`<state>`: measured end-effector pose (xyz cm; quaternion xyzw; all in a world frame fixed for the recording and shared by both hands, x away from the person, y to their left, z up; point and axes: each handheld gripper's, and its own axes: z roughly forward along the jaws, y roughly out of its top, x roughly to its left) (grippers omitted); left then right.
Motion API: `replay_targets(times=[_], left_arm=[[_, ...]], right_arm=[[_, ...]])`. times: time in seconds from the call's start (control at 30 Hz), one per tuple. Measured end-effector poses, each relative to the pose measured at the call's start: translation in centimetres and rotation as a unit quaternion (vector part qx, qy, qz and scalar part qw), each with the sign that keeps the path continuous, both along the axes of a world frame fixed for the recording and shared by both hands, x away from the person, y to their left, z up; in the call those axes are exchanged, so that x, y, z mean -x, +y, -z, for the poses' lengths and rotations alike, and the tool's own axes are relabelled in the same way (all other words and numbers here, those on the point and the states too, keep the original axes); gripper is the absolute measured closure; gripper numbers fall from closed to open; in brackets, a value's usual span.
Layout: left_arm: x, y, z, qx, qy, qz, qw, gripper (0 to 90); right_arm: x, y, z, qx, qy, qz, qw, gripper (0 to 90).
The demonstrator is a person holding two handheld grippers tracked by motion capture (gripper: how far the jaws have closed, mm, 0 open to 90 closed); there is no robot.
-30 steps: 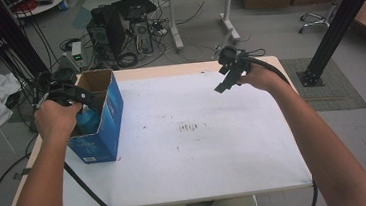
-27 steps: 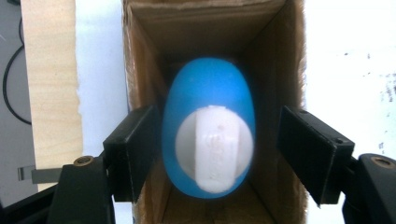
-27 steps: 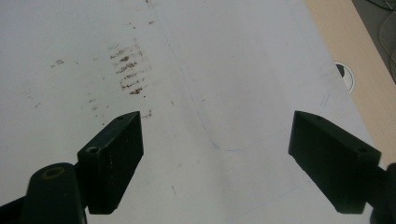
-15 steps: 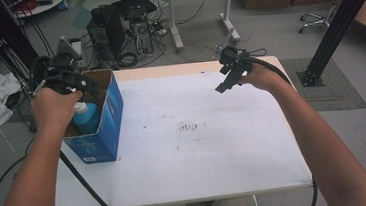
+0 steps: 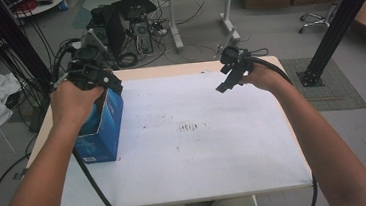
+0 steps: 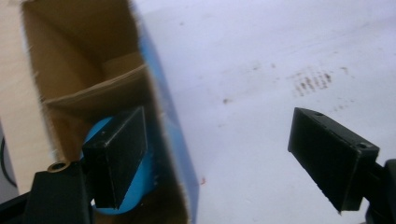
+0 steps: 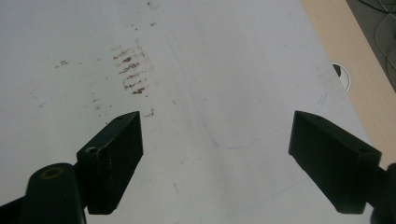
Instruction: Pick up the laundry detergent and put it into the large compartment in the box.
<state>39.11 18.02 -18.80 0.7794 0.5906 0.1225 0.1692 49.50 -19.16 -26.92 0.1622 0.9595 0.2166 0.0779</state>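
Blue round object (image 6: 140,184) lies at the bottom of an open blue cardboard box (image 5: 103,126), against its brown inner wall below a cardboard divider; from the left claw's camera only part of it shows past the near jaw, and what kind of thing it is cannot be told. The box stands at the left edge of the white surface (image 5: 197,172), its open top facing up. The left claw (image 5: 99,79) hangs above the box's far end, and its jaws have just been opening: they stand wide apart with nothing between them, one jaw over the box's inside and the other over the bare surface beside the box. The left hand (image 5: 73,100) holds it from behind. Well apart, near the far right of the surface, the right claw (image 5: 228,79) is held above the surface with its jaws spread and empty. A patch of brownish smudges (image 5: 189,127) marks the middle of the surface.
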Motion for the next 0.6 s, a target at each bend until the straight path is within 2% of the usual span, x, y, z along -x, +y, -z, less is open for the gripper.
replay_targets(times=[0.03,0.07,0.1,0.2,0.37,0.5,0.6], left_arm=[[0.1,-0.9,-0.2,-0.002,0.001,0.020,0.9998,20.1],[0.1,-0.9,-0.2,-0.002,0.001,0.020,0.9998,20.1],[0.1,-1.9,-0.3,-0.004,0.001,0.038,0.9993,20.1],[0.1,-2.7,-0.3,-0.007,0.004,0.051,0.9987,20.0],[0.3,-4.4,-0.1,-0.007,-0.002,0.080,0.9968,19.8],[0.4,-5.8,0.1,-0.012,0.003,0.110,0.9938,19.9],[0.3,-7.1,0.3,-0.019,0.004,0.139,0.9900,20.0]], right_arm=[[0.0,0.0,0.0,-0.001,0.000,0.000,1.0000,17.7],[0.0,0.0,0.0,-0.001,0.000,0.000,1.0000,17.7],[0.0,0.0,0.0,-0.001,0.000,0.000,1.0000,17.7],[0.0,-0.1,-0.1,-0.002,-0.001,0.001,1.0000,17.5],[0.5,0.0,-0.3,0.003,-0.003,0.004,1.0000,17.5],[0.8,0.1,-0.4,0.005,-0.003,0.003,1.0000,17.6],[0.9,0.1,-0.4,0.007,-0.001,0.005,1.0000,17.7]])
